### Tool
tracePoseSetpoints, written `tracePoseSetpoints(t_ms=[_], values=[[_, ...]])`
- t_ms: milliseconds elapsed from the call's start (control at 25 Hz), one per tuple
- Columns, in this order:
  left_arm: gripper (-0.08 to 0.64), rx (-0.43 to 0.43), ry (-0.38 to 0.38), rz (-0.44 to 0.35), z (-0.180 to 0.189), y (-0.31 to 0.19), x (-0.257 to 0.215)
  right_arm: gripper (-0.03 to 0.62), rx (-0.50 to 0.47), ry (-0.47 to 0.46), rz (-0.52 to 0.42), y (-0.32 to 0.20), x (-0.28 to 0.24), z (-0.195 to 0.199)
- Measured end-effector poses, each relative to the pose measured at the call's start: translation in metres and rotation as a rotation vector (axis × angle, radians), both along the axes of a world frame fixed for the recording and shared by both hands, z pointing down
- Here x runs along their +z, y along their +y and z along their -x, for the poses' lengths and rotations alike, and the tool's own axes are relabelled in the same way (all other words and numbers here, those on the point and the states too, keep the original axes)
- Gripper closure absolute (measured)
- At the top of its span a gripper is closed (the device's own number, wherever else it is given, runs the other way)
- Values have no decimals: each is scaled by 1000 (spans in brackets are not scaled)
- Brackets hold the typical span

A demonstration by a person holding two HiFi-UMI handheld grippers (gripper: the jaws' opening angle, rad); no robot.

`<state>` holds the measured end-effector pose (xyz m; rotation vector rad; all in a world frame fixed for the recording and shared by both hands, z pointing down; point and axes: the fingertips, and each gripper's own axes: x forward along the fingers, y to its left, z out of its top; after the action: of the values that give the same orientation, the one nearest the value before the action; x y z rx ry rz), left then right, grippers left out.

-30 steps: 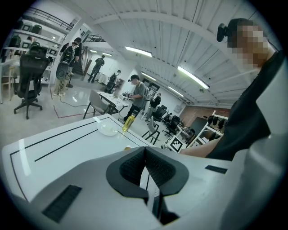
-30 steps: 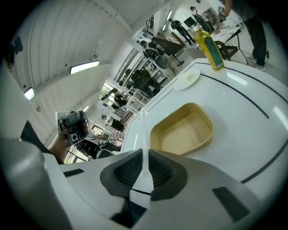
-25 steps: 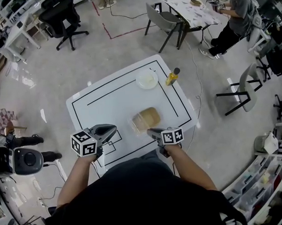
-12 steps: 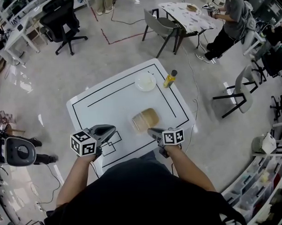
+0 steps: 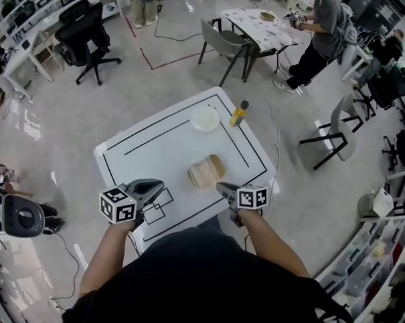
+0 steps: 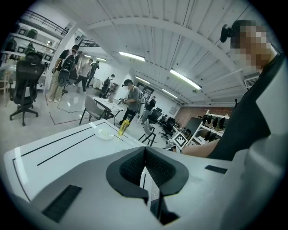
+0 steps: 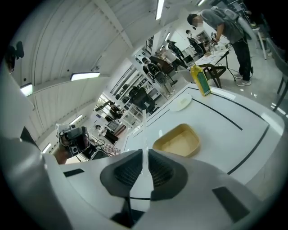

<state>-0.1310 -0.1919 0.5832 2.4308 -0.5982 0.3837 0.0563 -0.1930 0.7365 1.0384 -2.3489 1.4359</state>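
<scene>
A tan tray [image 5: 207, 170] [image 7: 177, 140] lies on the white table [image 5: 155, 149] just ahead of my right gripper [image 5: 219, 186] [image 7: 145, 155]. That gripper is shut on a thin clear plastic sheet [image 7: 144, 130], seen edge-on and sticking up between its pads. My left gripper [image 5: 161, 186] [image 6: 145, 150] hovers over the table's near left part, shut with nothing in it. Its marker cube [image 7: 72, 134] shows in the right gripper view. Further back stand a white plate [image 5: 205, 119] [image 6: 104, 134] and a yellow oil bottle [image 5: 238, 114] [image 7: 199, 80].
Black lines frame the table top. A grey chair [image 5: 222, 46] and a second table [image 5: 260, 26] with a person [image 5: 317, 25] at it stand beyond. An office chair [image 5: 83, 35] is at the far left, shelving at the lower right.
Both grippers have drawn back from the table, so the tray, plate and bottle look smaller and farther off. The right gripper still holds the clear sheet.
</scene>
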Motion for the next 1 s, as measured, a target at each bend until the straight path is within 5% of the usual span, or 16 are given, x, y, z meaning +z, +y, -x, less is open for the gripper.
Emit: tracePoseSetpoints(t_ms=[1000], values=[[537, 51, 64, -63, 16, 36, -28, 541, 182, 34, -109, 41, -65, -28]])
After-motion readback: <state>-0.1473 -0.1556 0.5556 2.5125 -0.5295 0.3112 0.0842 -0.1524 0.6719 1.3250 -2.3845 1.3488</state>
